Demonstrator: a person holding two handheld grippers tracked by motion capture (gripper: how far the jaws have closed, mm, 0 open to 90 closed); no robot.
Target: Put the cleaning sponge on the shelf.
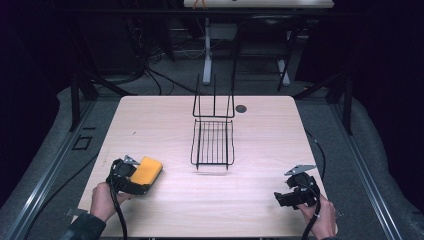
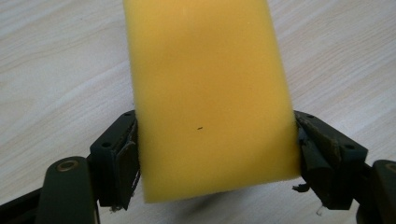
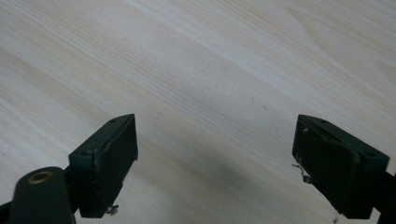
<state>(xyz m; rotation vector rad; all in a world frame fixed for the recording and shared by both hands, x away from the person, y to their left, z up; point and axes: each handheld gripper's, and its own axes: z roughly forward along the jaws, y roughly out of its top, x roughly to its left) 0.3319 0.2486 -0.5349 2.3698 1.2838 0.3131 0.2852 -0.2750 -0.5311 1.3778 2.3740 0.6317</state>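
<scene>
A yellow sponge (image 2: 205,84) sits between the two black jaws of my left gripper (image 2: 215,140), and both pads press against its sides. In the high view the yellow sponge (image 1: 147,170) and the left gripper (image 1: 140,179) are at the table's front left, with the sponge sticking out toward the middle. A black wire rack (image 1: 212,142) with an upright back stands at the table's centre, well apart from both grippers. My right gripper (image 1: 281,199) is near the front right corner. In its own view the right gripper (image 3: 215,140) is open above bare wood.
The light wooden table (image 1: 150,125) has a small dark round spot (image 1: 241,108) just right of the rack's back. Black frame posts (image 1: 76,100) stand beside the table's far corners. A white desk leg (image 1: 206,50) stands on the floor behind.
</scene>
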